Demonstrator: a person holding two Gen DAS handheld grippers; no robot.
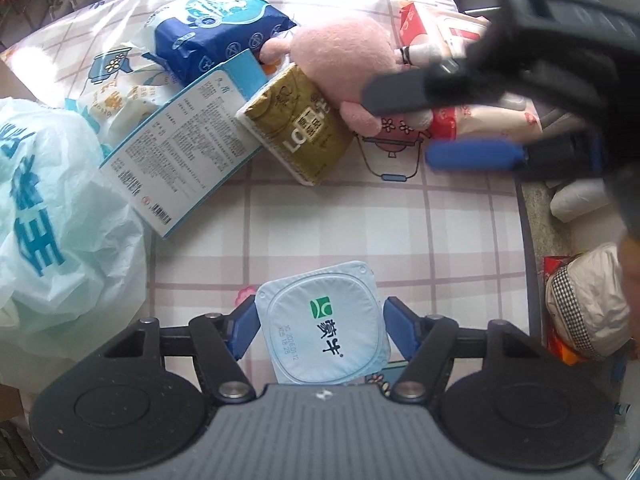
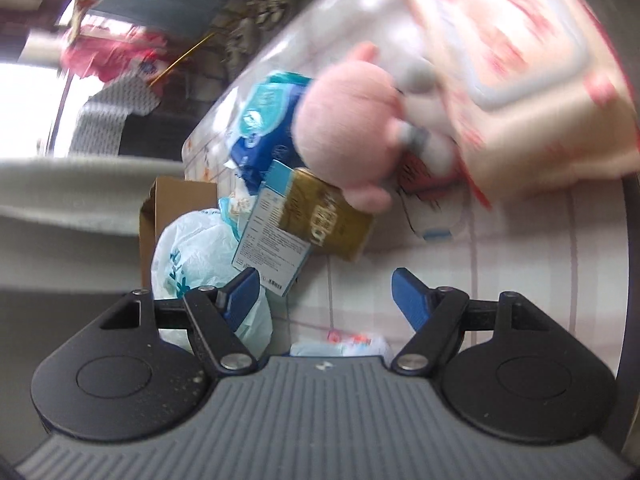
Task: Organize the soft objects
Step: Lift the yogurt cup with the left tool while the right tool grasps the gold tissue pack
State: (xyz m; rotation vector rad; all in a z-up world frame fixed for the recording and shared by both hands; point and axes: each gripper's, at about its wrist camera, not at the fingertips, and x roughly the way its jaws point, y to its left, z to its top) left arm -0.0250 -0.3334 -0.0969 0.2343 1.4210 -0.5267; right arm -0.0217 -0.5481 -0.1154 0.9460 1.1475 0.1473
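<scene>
though blurred, the pink plush [image 2: 344,120] seemingly lies beyond the open right claw [image 2: 324,292].

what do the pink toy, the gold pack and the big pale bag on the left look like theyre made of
Pink toy: plush fabric, matte and fuzzy, with soft rounded edges.
Gold pack: probably tissues in thin plastic film; it is glossy, and stacked white layers show along its side.
Pale bag: thin plastic film, translucent and heavily crinkled, with blue print.
</scene>
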